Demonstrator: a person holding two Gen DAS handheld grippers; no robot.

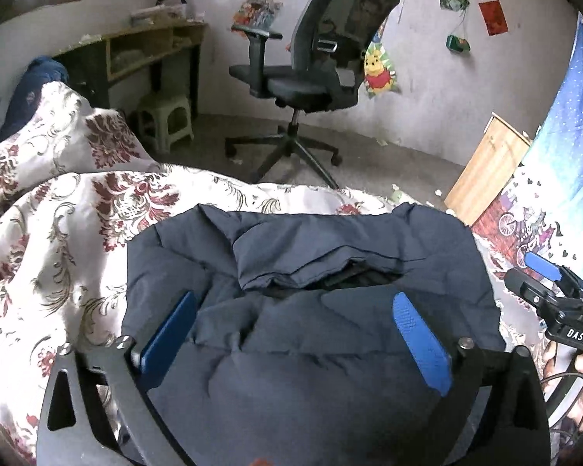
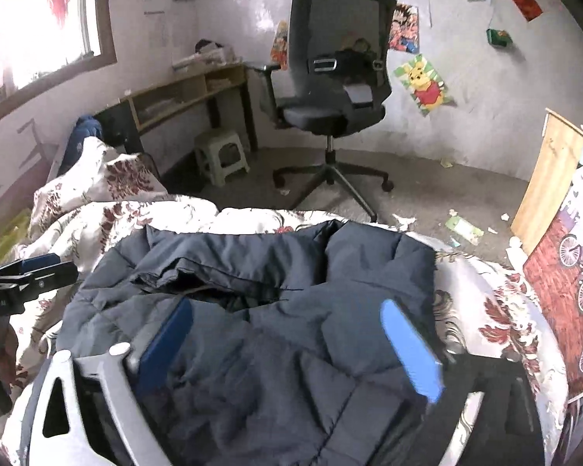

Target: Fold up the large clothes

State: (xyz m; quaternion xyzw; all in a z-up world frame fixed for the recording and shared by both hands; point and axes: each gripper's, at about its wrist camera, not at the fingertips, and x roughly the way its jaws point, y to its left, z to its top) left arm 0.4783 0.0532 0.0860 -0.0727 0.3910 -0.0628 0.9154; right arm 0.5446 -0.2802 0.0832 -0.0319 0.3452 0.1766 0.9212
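A dark navy quilted puffer jacket (image 1: pixel 311 310) lay folded into a compact bundle on the floral bedspread (image 1: pixel 58 240), near the bed's far edge. The left gripper (image 1: pixel 295 334) and right gripper (image 2: pixel 287 345) hovered above it, jaws wide and empty. The padding looked soft, light and springy, its shell probably slippery; a firm pinch at a seam or folded edge would likely hold best.

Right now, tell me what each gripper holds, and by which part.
Nothing. The left gripper and right gripper are both open above the folded navy jacket, pads clear of it.
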